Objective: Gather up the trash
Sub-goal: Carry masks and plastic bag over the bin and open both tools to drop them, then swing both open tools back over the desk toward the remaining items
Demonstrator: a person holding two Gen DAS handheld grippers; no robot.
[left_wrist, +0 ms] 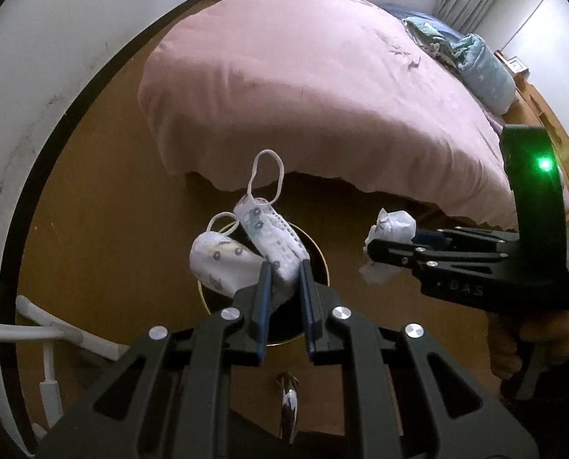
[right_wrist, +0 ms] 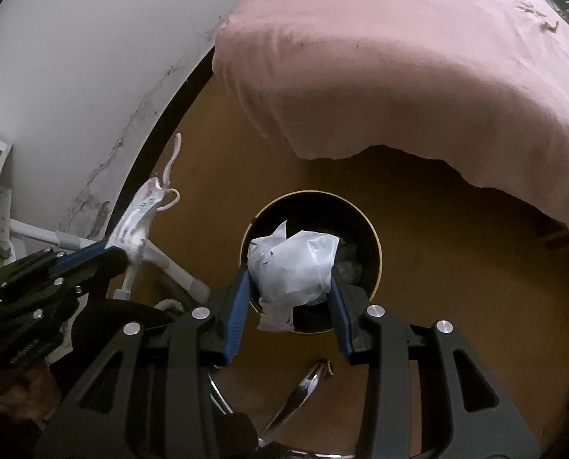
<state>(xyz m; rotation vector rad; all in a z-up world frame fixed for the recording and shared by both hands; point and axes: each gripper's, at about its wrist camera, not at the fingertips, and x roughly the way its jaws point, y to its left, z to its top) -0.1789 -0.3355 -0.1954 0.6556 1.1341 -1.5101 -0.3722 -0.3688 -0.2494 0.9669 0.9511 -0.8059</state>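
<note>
Two black handheld grippers with blue finger pads hover over a brown wooden floor, beside a bed covered in a pink sheet (left_wrist: 322,76).

The left gripper (left_wrist: 286,267) is clamped on two small patterned face masks (left_wrist: 273,244). The masks stick up and forward from between its fingers, their white ear loops (left_wrist: 267,172) standing above them. Directly beneath this gripper's fingertips sits a round black trash bin (right_wrist: 376,252) with a thin gold rim, standing on the floor near the foot of the bed.

The right gripper (right_wrist: 290,283) is closed around a crumpled white plastic bag (right_wrist: 296,267), pinched on both sides by the pads. The bag hangs right over the bin's open mouth, which lies just ahead of and below the fingers. Darker crumpled material shows inside the bin behind the bag.

Seen from the left camera, the right gripper is to the right, level with the left one, a green light (left_wrist: 544,163) glowing on its body and a hand (left_wrist: 533,348) gripping its handle.
</note>
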